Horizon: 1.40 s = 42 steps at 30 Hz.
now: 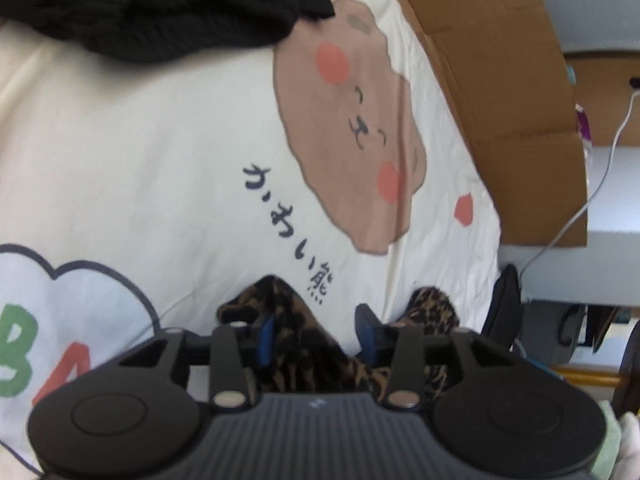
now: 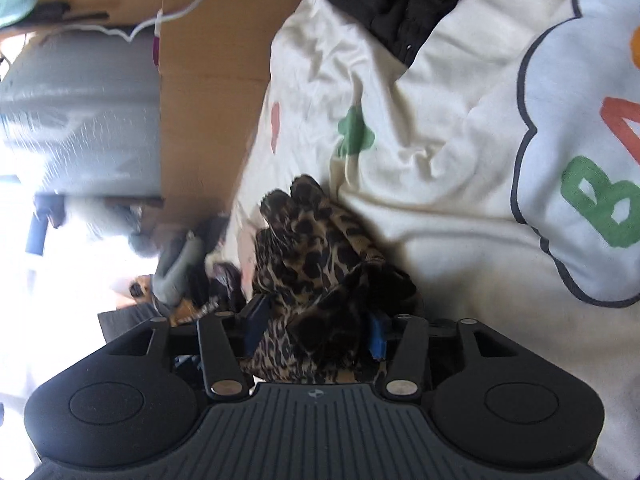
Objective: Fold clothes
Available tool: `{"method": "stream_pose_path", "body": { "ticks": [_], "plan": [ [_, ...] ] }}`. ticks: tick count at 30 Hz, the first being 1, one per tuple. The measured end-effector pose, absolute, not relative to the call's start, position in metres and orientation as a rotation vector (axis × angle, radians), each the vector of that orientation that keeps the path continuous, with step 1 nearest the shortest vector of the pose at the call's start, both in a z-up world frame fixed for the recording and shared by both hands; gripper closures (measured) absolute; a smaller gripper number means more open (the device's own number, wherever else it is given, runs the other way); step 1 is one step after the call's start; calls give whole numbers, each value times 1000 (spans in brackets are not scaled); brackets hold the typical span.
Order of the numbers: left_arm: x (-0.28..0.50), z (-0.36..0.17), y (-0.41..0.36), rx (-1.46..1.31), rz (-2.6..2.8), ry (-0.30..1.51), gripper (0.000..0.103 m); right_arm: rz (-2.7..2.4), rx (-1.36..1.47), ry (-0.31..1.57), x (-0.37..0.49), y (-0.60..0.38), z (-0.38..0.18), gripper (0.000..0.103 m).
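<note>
Across the left wrist view, a cream bedsheet point(image 1: 160, 152) printed with a brown bear face point(image 1: 352, 128) and dark script fills most of the frame, with a black knitted garment point(image 1: 152, 4) heaped at its far left edge and a cardboard box point(image 1: 512, 92) standing beside the bed on the right. Low in the middle, the left gripper point(image 1: 316, 336) has its jaws clamped on a bunched leopard-print garment point(image 1: 304, 344), the cloth bulging up between and around the blue pads. On the right wrist view, the same box point(image 2: 208, 92) stands at left with a white cable point(image 2: 180, 12) trailing over it. The right gripper point(image 2: 316, 332) likewise has its jaws closed on the leopard-print garment point(image 2: 316, 248), which rises in a crumpled mound just above the sheet point(image 2: 440, 160); a cloud print with coloured letters point(image 2: 580, 160) lies to the right.
</note>
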<state>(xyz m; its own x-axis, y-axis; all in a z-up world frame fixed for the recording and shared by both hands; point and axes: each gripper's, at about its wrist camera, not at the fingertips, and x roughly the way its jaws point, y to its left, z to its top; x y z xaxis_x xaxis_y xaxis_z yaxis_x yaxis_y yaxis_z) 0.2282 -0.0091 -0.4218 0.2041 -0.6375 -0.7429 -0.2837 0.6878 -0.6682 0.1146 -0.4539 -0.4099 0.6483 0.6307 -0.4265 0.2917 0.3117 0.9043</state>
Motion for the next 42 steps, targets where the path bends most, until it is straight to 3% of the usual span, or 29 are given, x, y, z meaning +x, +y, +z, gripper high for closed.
{"method": "stream_pose_path", "body": {
  "ticks": [14,31,42],
  "plan": [
    [248,-403,-31,-915,-375,1317,60,226,1258,796,144,-465,-394,40],
    [333,-322,-65,-253,-510,1403,60,138,1006,792,144,-469,-368,40],
    [289,-350,-45,-243,-459,1352,61,98,819,901,139,-463,-365,41]
  ]
}}
